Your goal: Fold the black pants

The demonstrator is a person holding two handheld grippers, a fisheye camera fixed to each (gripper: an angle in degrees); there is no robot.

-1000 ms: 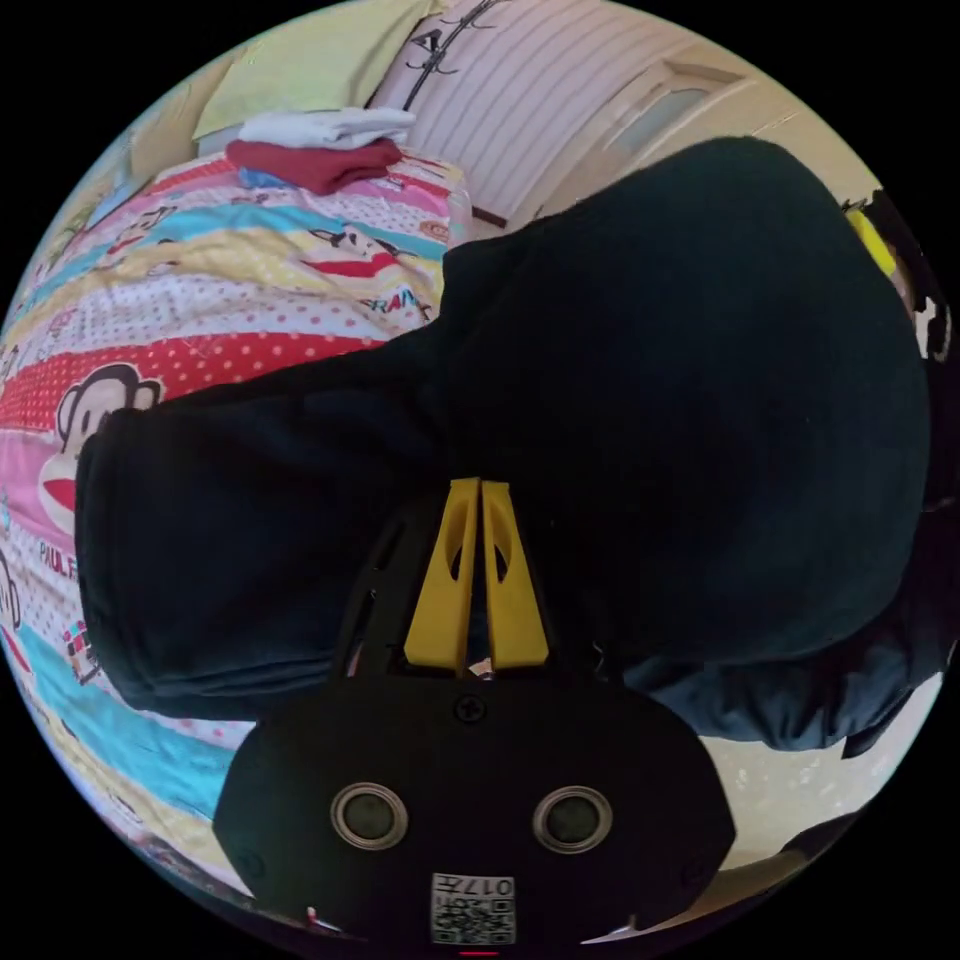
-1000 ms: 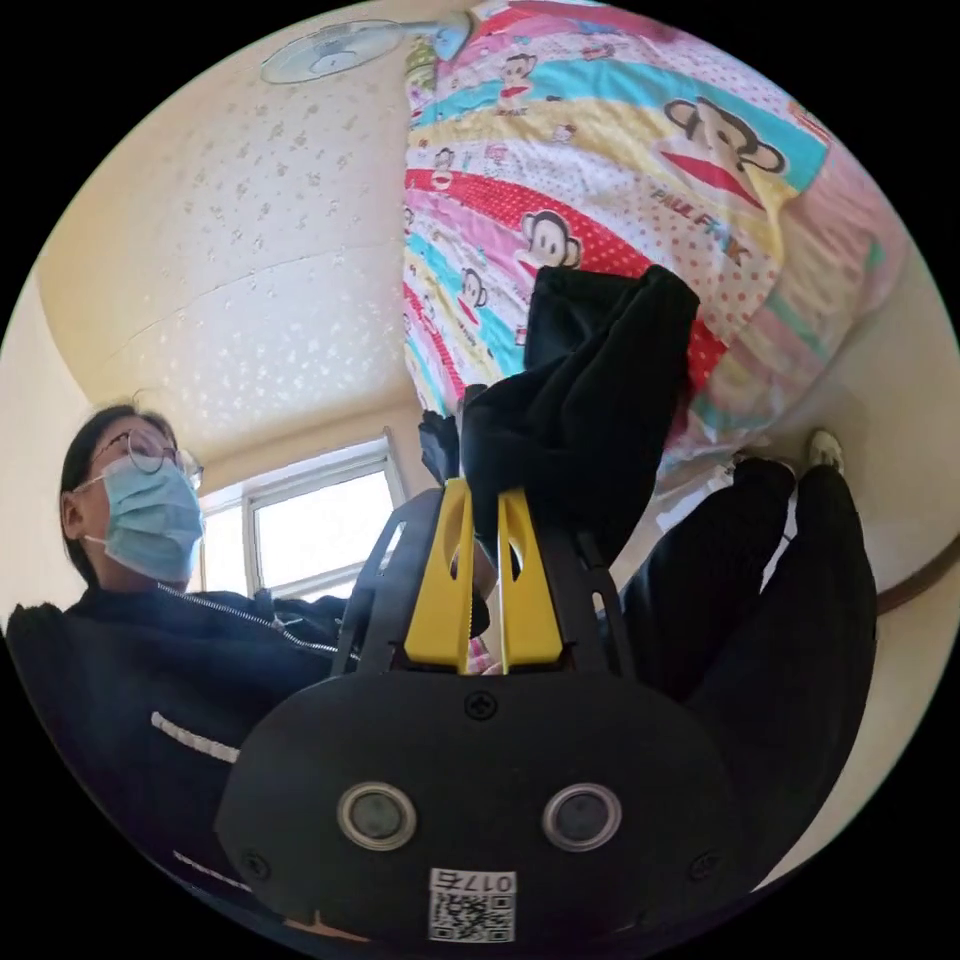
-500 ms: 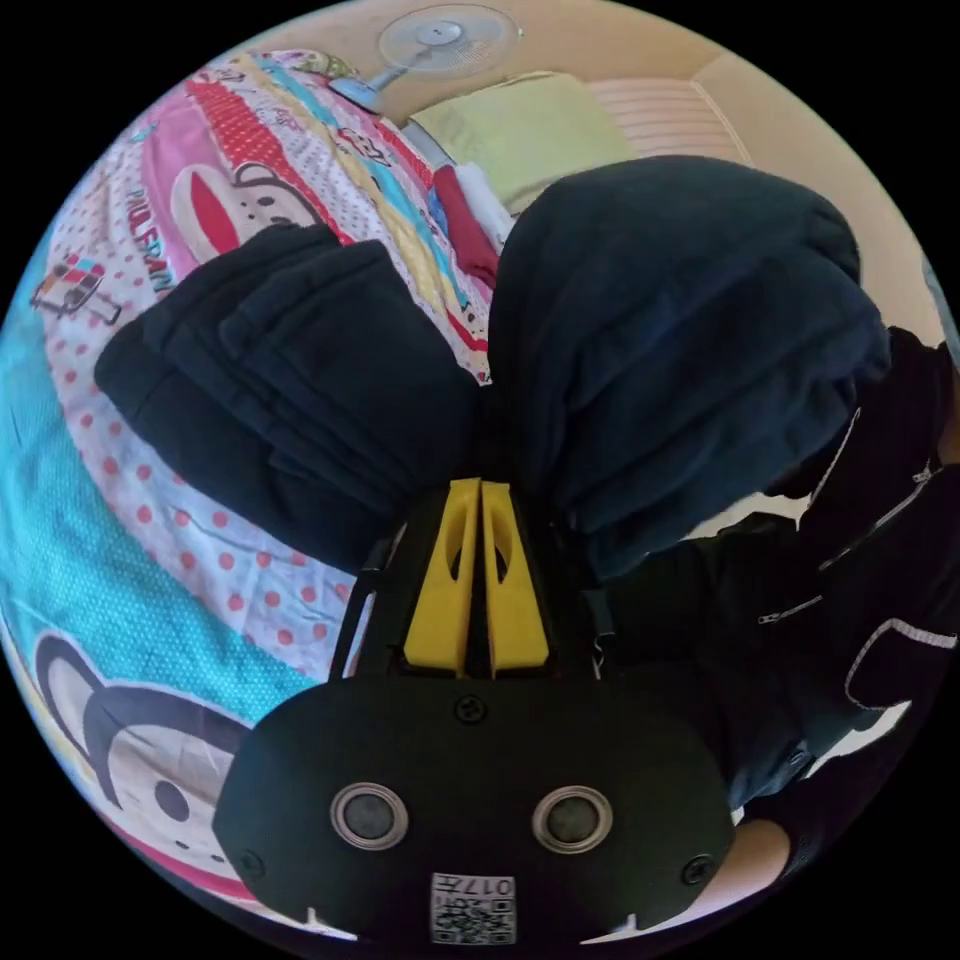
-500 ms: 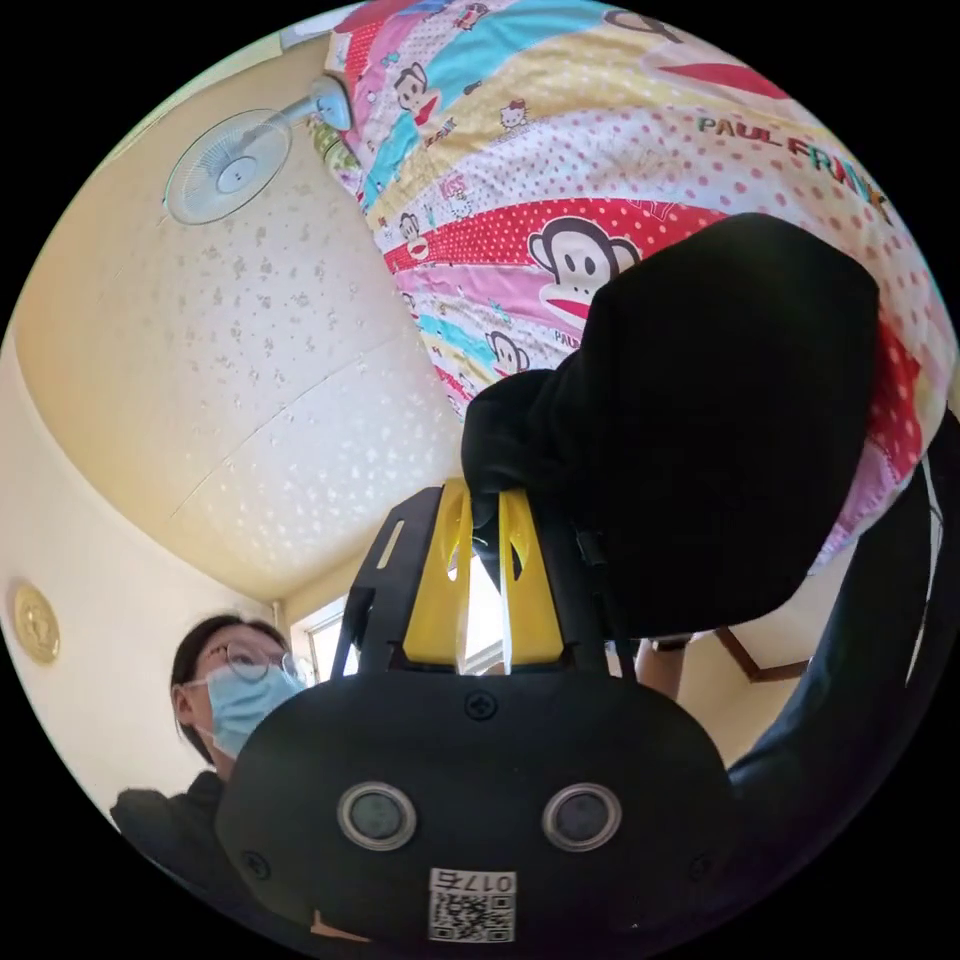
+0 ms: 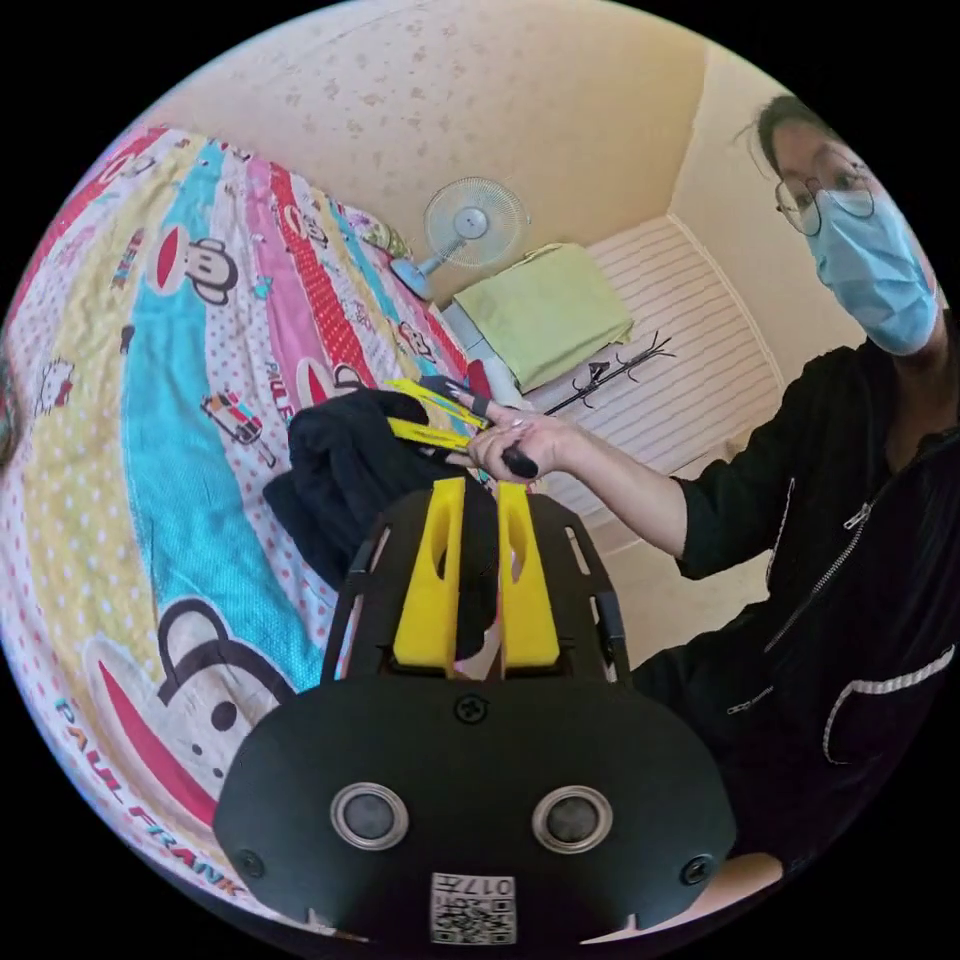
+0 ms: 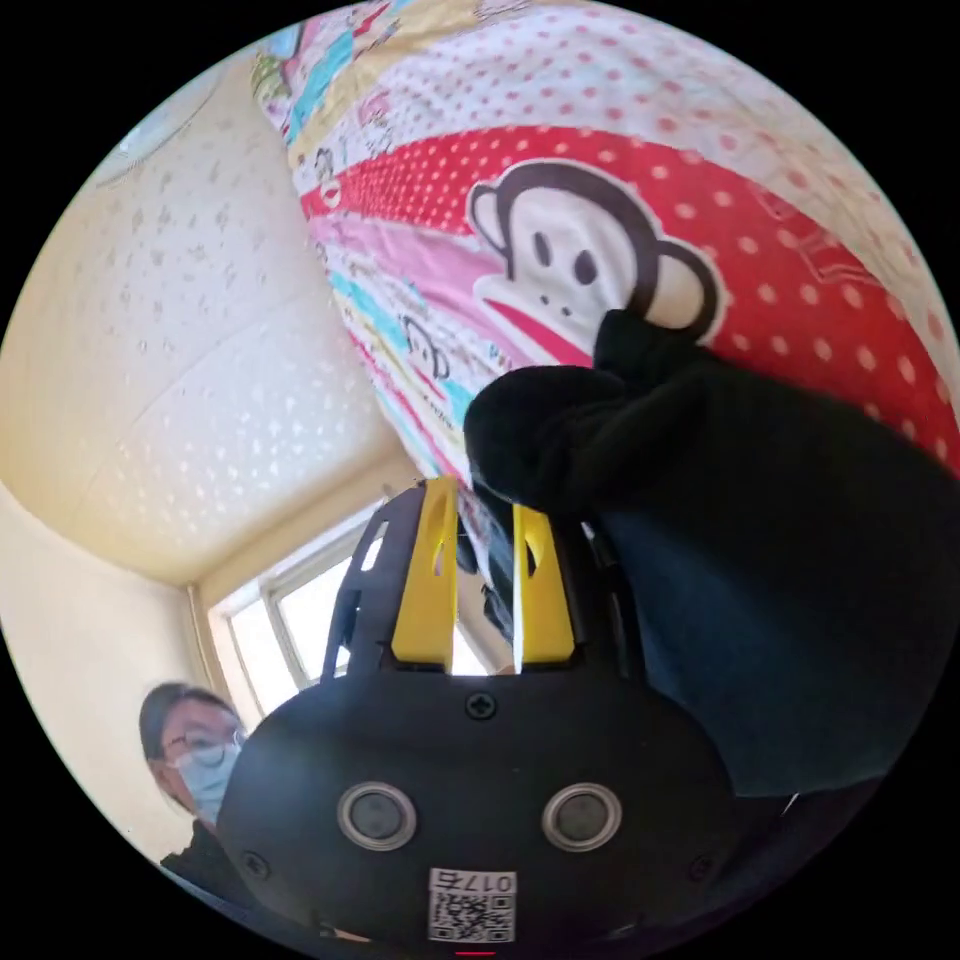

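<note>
Reaching in from the right of the left gripper view, the person's bare hand (image 5: pixel 520 445) holds the right gripper (image 5: pixel 432 418) out over the bed; forearm extended, black sleeve pushed up. Its yellow fingers (image 5: pixel 425 432) lie against the top of the bundled black fabric pants (image 5: pixel 345 478), which sit on the cartoon-monkey striped bedspread (image 5: pixel 170 420). From that angle I cannot tell whether cloth sits between them. In the right gripper view the same fingers (image 6: pixel 428 580) stand parted with a visible gap; pants (image 6: pixel 720 520) bulge just beyond and right of the tips, not pinched.

Left gripper (image 5: pixel 476 490) hangs back from the pants, yellow fingers (image 5: pixel 432 590) slightly apart, nothing clamped; dark fabric shows behind the gap.

Pants' far side hidden by the hand. White pedestal fan (image 5: pixel 470 225) stands by the wall.
</note>
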